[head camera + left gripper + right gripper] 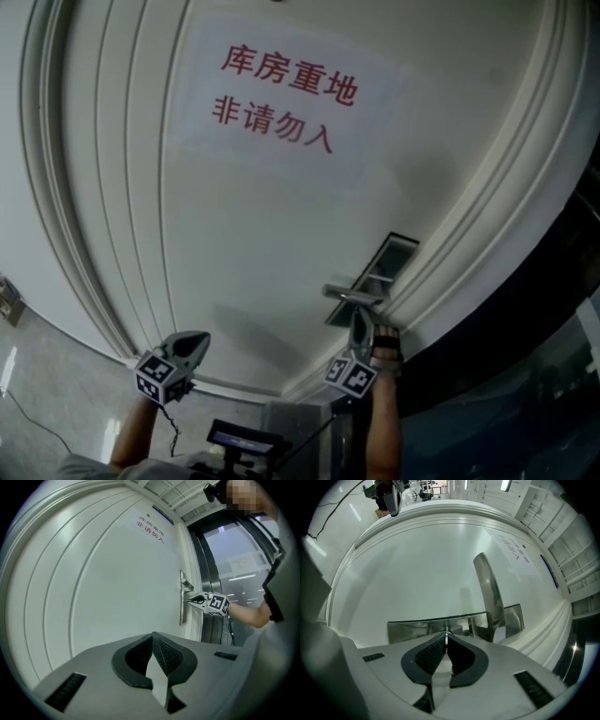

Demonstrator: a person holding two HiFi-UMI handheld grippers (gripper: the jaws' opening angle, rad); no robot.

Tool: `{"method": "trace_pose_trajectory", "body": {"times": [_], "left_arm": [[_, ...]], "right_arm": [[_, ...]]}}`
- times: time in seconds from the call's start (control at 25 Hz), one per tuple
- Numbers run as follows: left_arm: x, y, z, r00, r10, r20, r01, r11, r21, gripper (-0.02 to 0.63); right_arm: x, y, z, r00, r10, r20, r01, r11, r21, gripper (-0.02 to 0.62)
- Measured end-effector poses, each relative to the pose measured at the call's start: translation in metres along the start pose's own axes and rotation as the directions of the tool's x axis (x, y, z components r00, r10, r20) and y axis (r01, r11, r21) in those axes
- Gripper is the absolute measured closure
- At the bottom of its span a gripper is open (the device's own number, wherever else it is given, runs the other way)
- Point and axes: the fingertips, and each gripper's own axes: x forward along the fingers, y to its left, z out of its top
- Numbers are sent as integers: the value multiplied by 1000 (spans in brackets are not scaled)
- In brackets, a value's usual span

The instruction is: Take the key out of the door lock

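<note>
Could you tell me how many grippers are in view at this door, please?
2. The left gripper is clear of the door, shut and empty; the right gripper is at the lock plate, fingers closed on the key.

Low centre of the right gripper view, the key (446,633) shows only as a thin bright sliver pinched at the tips of the right claw (446,637). The claw's body covers the lower edge of the lock plate (410,629) there.

place: storeroom entrance, commercial building | centre: white panelled door (262,234) | upper centre: paper sign (281,94), red Chinese, "storeroom, no entry" | lower right: steel lock plate (386,261), lever handle (354,295) | right edge: dark glass partition (534,375)
</note>
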Motion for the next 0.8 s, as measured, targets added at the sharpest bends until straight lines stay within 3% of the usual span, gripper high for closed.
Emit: {"method": "trace_pose_trajectory", "body": {"times": [0.8], "left_arm": [[-1,-3,-4,1000,-2,-4,2,1000,-5,600]], "right_arm": [[0,0,1,1000,18,-13,-18,1000,-14,574]]}}
